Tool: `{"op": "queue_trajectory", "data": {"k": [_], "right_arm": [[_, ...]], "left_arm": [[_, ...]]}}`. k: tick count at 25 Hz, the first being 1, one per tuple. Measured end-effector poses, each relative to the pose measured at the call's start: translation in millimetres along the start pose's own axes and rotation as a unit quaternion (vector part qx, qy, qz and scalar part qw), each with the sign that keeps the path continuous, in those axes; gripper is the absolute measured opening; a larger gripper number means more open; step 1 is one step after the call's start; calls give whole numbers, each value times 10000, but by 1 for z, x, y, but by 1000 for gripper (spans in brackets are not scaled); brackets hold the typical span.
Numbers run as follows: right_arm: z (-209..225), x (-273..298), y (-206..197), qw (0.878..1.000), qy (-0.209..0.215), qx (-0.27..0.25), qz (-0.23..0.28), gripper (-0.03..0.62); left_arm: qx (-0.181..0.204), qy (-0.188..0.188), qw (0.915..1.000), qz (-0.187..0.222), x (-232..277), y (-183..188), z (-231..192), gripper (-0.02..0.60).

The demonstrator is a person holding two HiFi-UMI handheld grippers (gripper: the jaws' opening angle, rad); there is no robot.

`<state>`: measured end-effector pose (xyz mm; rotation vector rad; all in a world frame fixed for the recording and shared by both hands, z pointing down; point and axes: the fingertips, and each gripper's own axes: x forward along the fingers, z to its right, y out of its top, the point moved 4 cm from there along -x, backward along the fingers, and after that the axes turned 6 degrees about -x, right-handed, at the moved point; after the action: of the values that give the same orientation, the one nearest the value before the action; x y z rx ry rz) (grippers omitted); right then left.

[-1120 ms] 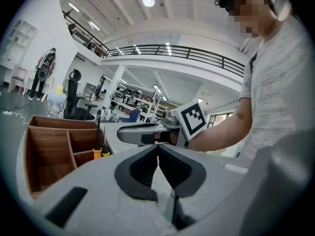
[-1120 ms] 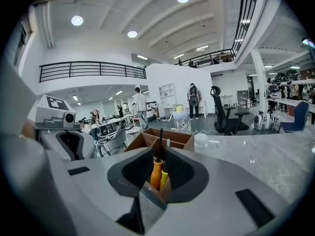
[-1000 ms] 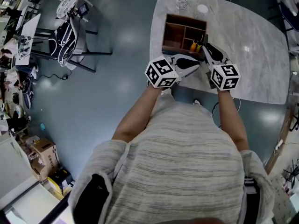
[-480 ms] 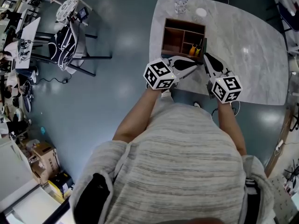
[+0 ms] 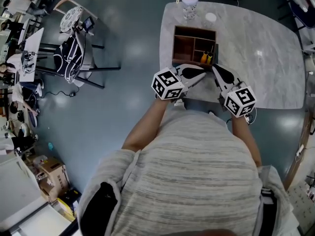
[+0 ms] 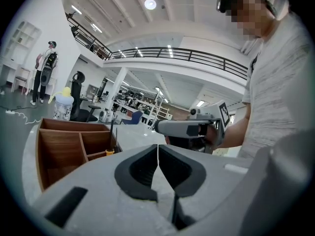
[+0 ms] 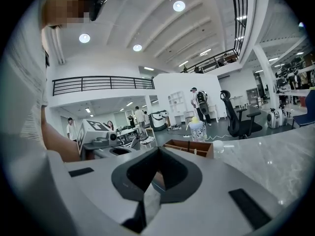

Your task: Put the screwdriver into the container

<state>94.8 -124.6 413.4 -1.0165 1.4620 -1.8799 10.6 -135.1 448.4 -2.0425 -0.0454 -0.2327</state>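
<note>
**Left gripper** (image 5: 202, 72), centre of the head view. Jaws pressed together with nothing between them, as its own view (image 6: 157, 147) confirmed. Marker cube toward the lower left, tips aimed right, over the table's near edge.

**Right gripper** (image 5: 215, 69), just right of the left one. Jaws had just been closing and met tip to tip, empty, per its own view (image 7: 157, 152). Its tips lay close to the left gripper's, just below the container.

**Screwdriver** (image 5: 204, 57). Orange-yellow handle, standing in the lower right compartment of the container, free of both grippers. A second similar handle stood right beside it. In the left gripper view, the yellow handle (image 6: 110, 152) sat low with thin dark shafts rising upright.

**Container** (image 5: 175, 45). Brown wooden box with dividers, upper centre of the head view, near the table's left edge.

**Table** (image 5: 268, 58). Pale marble top, upper right.

**Bottle** (image 5: 187, 3). Clear, yellow-topped, beyond the container.

**Chair** (image 5: 74, 43). Upper left, on the grey floor.
</note>
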Motion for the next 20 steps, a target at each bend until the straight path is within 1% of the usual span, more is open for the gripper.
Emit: {"op": "queue_trajectory", "data": {"k": [9,15,20], "right_arm": [[-22,11,1,9999,117,-6,-11,12],[-29,15,-4,9999,-70,1,-74,11],[-24,7,-12,9998,-152,64,-135,11]], "left_arm": [[125,-131,9998,-44,-19,5,-7,18],[164,-291,9994,-61,-31,5,-10,18],[128,-380,9991,-118,-25,-1,-12,18]]}}
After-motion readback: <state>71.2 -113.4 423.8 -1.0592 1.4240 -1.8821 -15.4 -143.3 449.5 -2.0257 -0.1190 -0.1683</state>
